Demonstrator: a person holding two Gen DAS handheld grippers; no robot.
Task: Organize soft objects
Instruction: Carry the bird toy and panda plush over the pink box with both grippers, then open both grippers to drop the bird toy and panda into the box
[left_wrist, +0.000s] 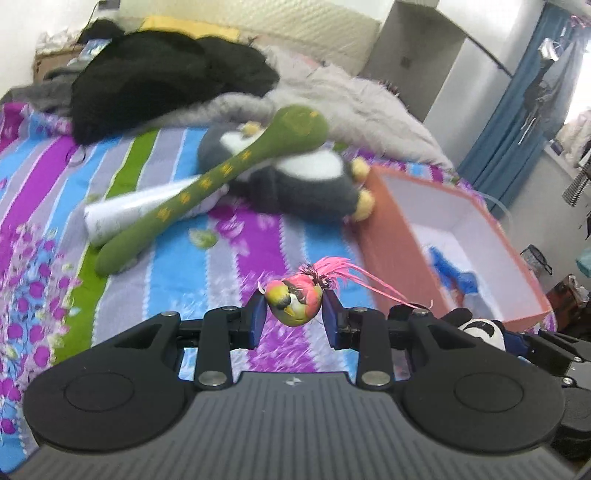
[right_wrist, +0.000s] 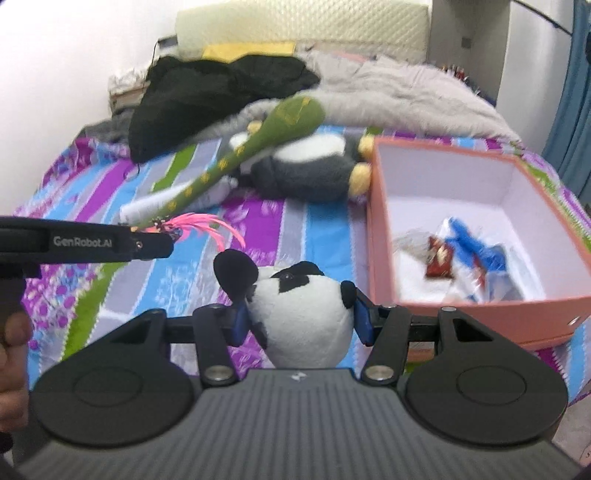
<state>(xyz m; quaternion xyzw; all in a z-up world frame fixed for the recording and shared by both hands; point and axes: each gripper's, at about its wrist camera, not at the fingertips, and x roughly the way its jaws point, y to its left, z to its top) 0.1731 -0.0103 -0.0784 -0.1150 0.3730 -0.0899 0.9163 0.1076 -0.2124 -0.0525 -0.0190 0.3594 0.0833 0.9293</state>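
My left gripper (left_wrist: 294, 304) is shut on a small pink and yellow toy bird (left_wrist: 294, 301) with pink feathers, held above the striped bedspread. My right gripper (right_wrist: 301, 314) is shut on a white and black panda plush (right_wrist: 301, 317), just left of the orange box (right_wrist: 480, 310). The box (left_wrist: 391, 243) is open and holds blue and red soft items (right_wrist: 461, 254). A grey and white penguin plush (right_wrist: 306, 170) lies further back on the bed, with a long green plush (right_wrist: 236, 162) across it. The left gripper (right_wrist: 162, 240) shows at the left of the right wrist view.
A black garment (left_wrist: 159, 81) and a grey furry blanket (left_wrist: 351, 99) are piled at the head of the bed. A white tube (left_wrist: 136, 210) lies under the green plush. A blue curtain (left_wrist: 517, 122) hangs at the right beyond the bed.
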